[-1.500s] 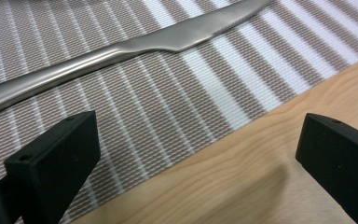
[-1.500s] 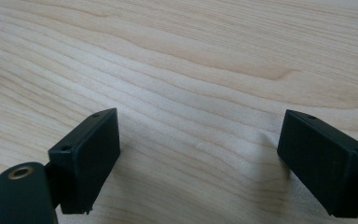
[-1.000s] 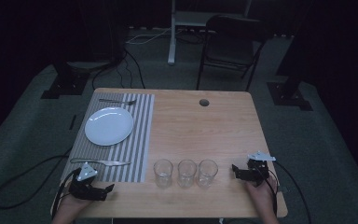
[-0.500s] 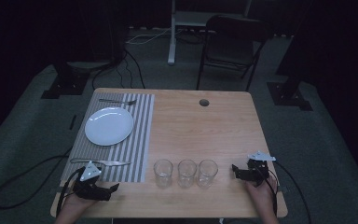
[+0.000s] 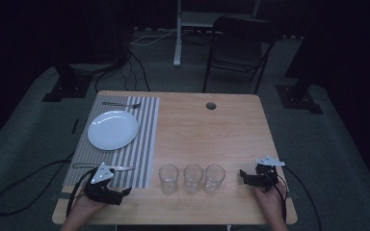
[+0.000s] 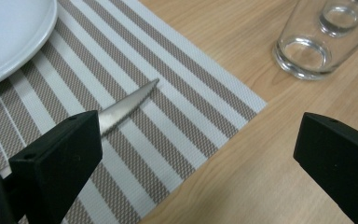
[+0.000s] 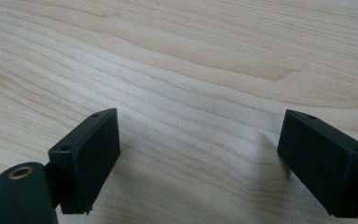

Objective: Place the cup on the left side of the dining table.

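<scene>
nothing is lifted yet: the left claw gapes wide near the knife on the placemat, the right claw wide over bare counter

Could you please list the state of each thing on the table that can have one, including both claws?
Left claw: open, holding nothing, over the placemat corner.
Right claw: open, holding nothing, above bare table.
Three glasses: upright, empty, in a row.
Plate: empty, on the placemat.
Knife: lying flat on the placemat.
Fork: lying flat beyond the plate.
</scene>
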Demonstrator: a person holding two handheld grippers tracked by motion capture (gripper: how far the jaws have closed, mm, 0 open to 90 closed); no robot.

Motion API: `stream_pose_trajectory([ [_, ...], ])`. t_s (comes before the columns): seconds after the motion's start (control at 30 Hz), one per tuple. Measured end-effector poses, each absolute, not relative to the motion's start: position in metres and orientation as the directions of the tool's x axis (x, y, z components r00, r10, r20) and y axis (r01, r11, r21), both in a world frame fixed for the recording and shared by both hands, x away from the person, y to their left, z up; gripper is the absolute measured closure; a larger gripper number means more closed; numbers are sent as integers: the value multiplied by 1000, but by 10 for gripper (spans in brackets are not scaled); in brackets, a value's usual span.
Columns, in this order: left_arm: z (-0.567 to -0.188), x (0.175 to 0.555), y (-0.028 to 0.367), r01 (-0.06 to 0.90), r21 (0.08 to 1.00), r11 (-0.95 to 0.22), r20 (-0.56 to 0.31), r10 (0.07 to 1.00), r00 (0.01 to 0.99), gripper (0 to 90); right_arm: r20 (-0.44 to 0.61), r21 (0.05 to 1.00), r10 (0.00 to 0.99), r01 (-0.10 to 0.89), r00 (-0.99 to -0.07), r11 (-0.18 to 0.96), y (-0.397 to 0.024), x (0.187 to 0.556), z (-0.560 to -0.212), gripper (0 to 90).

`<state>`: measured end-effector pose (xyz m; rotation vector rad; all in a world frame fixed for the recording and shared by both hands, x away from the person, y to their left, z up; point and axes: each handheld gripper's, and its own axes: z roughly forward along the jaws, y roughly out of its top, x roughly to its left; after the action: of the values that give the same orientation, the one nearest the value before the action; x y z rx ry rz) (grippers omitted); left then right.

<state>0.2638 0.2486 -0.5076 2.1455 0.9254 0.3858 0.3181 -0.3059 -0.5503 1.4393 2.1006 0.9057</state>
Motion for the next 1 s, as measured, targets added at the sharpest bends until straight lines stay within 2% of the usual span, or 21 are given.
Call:
stream_pose_trajectory([
  [0.17,-501,265,243,473,768,-433,-43,701,712,15,10,722,931,646,-365,246,-306,318,-550,126],
  [0.3,-497,267,238,454,766,-456,-13,695,719,15,10,723,931,646,-365,245,-306,318,-550,126],
  [1.0,-464,274,200,346,801,-488,9,588,809,16,10,723,931,646,-365,246,-306,318,-550,125],
])
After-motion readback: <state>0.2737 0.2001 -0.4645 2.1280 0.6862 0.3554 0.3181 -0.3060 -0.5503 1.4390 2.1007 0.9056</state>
